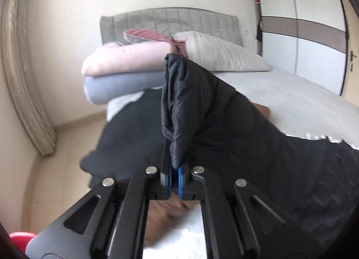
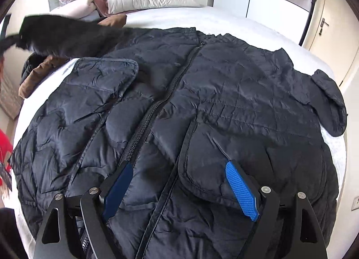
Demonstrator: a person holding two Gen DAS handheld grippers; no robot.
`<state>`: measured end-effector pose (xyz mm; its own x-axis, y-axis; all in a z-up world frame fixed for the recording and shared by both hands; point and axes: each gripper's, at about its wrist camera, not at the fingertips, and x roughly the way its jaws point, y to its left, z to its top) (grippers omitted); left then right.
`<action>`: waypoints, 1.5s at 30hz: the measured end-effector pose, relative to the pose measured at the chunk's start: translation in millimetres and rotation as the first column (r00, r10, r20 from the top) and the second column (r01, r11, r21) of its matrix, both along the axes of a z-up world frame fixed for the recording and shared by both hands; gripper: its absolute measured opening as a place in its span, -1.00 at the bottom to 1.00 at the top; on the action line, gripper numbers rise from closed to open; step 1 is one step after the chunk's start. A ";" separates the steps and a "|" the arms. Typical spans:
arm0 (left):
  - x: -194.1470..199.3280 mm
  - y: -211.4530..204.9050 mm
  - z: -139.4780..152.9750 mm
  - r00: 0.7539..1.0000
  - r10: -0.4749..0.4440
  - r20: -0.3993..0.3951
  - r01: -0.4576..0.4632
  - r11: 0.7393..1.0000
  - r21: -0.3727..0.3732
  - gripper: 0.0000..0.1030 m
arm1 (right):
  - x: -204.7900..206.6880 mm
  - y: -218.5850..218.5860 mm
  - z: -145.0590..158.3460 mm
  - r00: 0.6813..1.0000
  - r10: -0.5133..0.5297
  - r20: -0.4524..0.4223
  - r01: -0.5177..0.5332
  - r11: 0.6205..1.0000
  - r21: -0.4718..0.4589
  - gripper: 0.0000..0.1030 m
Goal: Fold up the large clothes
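Observation:
A large dark navy quilted jacket (image 2: 202, 106) lies front up on the bed, zipper (image 2: 157, 101) down its middle. My left gripper (image 1: 174, 169) is shut on the cuff of one sleeve (image 1: 177, 101) and holds it up above the bed. That lifted sleeve shows blurred at the upper left of the right wrist view (image 2: 62, 34). My right gripper (image 2: 179, 173) is open, its blue pads (image 2: 241, 189) spread wide just above the jacket's lower front, holding nothing. The other sleeve (image 2: 329, 104) lies at the bed's right edge.
The bed (image 2: 224, 21) has a white sheet, a grey headboard (image 1: 168, 21), a grey pillow (image 1: 219, 52) and folded pink and blue bedding (image 1: 121, 72). A brown garment (image 2: 38, 72) lies at the left edge. A wardrobe (image 1: 303, 29) and a curtain (image 1: 20, 68) stand around.

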<state>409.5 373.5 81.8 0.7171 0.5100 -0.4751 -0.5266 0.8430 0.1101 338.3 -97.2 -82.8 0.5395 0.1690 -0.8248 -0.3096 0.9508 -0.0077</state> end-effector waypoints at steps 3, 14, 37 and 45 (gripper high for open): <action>21.7 21.0 -9.5 0.996 0.079 -0.041 -0.076 0.996 0.053 -0.91 | 1.4 0.1 -0.9 1.000 -0.004 0.002 0.004 1.000 0.009 0.67; 22.7 28.1 -66.3 0.943 0.302 -0.139 -0.296 0.953 0.059 0.44 | 13.0 -23.2 -2.0 0.999 -0.044 -0.006 0.044 0.999 -0.015 0.67; -55.4 -308.5 -133.0 0.809 -0.499 -0.312 0.368 0.842 -0.395 0.65 | 211.9 -196.5 5.0 0.959 -0.219 0.181 0.284 0.743 -0.605 0.57; -52.1 -342.3 -157.3 0.769 -0.545 -0.335 0.438 0.830 -0.345 0.66 | 236.8 -251.9 -1.6 0.911 -0.303 0.279 0.410 0.604 -0.683 -0.84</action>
<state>357.4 31.2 -75.5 0.5538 -0.0237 -0.8323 0.0161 0.9997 -0.0178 575.0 -349.1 -84.4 0.5294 -0.6691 -0.5215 0.1073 0.6626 -0.7412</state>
